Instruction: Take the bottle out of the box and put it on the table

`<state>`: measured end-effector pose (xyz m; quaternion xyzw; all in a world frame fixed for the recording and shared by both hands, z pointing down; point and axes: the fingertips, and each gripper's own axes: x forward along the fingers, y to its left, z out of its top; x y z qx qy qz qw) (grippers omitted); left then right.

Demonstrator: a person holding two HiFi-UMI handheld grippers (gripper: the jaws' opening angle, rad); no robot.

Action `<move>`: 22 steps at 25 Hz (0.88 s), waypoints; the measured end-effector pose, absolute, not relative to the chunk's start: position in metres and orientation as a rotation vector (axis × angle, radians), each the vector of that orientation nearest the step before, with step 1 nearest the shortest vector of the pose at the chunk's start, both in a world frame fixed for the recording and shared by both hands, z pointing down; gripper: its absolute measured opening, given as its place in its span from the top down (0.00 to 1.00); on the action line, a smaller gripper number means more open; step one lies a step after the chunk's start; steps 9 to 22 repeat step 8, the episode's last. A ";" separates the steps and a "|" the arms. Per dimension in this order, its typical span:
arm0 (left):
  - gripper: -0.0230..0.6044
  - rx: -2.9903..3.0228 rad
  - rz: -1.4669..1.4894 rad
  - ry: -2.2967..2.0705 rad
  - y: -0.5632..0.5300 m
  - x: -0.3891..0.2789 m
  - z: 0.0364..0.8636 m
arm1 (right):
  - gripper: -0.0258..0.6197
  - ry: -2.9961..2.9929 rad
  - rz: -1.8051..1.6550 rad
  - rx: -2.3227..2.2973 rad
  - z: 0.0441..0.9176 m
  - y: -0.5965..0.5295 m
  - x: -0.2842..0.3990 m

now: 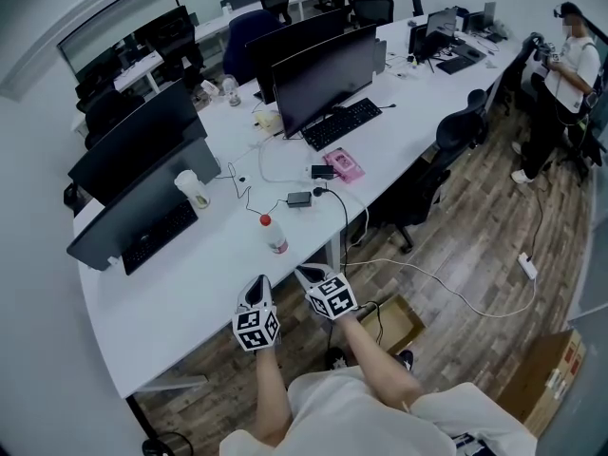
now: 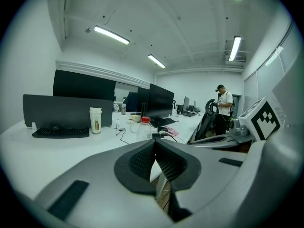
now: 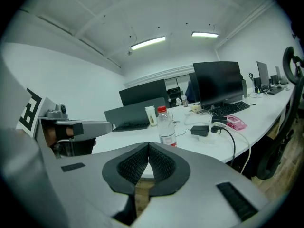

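Fingers point(image 2: 141, 159) of left gripper point(image 2: 155, 145) shut tip to tip, nothing between. Right gripper point(image 3: 148, 146) likewise closed and empty. Both hover side by side at the near edge of the white table point(image 1: 190, 288). Bottle point(image 1: 274, 234), red cap, stands upright on the table just beyond them. Open cardboard box point(image 1: 394, 323) on the floor, to the right.

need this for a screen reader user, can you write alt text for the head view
A red-capped bottle stands upright on a long white desk, just beyond the left gripper and right gripper, both shut and empty, held side by side at the desk's near edge. An open cardboard box sits on the wooden floor to their right.
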<state>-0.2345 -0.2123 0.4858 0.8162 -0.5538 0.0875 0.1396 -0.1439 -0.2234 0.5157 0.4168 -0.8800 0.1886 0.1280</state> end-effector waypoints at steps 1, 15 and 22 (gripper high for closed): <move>0.94 2.361 0.253 -1.599 -0.213 -0.234 0.486 | 0.90 -2.559 0.546 1.214 0.516 -0.224 -0.144; 0.94 2.367 0.246 -1.595 -0.216 -0.234 0.482 | 0.90 -2.557 0.530 1.213 0.513 -0.225 -0.146; 0.94 2.367 0.246 -1.595 -0.216 -0.234 0.482 | 0.90 -2.557 0.530 1.213 0.513 -0.225 -0.146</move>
